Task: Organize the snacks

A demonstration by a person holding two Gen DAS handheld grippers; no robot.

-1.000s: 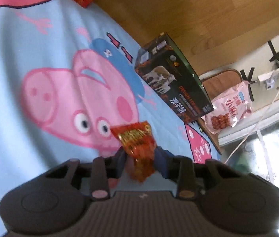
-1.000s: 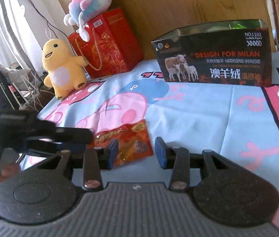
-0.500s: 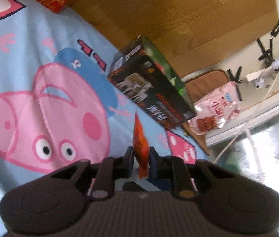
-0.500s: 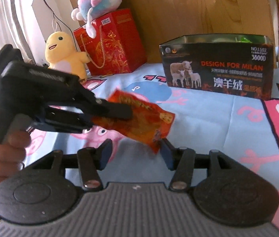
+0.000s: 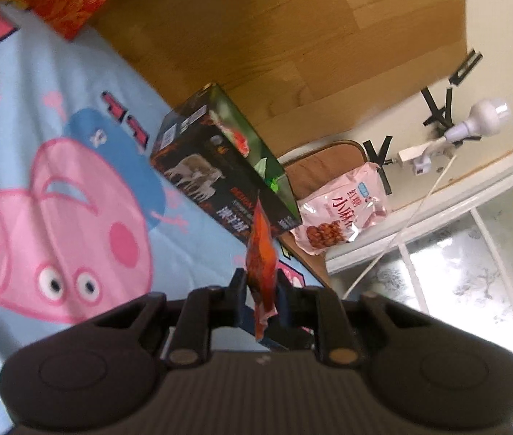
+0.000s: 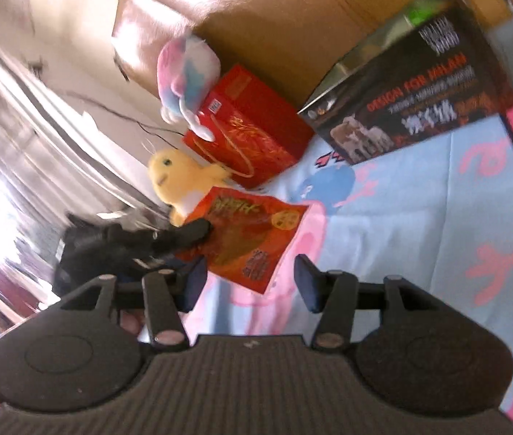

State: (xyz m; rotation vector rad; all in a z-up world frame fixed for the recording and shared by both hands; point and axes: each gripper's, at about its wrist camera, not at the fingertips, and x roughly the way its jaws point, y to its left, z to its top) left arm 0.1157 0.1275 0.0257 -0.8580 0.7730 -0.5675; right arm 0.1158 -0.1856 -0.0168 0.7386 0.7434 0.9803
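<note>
Since the open black printed box [image 5: 220,177] is presumably the destination, the crinkly orange-red foil snack packet [image 5: 262,253] is held clamped edge-on in the left tongs [image 5: 261,291]; the right tongs [image 6: 249,282] are closing, nothing between them.

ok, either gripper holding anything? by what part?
Left gripper is shut on the red snack packet, pinching it near one end. Right gripper holds nothing; its jaws are closing with nothing between them.

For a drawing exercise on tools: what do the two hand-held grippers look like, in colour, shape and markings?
Both the left gripper and the right gripper have a dark ribbed body with two rounded lobes, each bearing a round disc. Black link bars with small pale rivets carry dark blue fingers. No cables or sleeves show.
</note>
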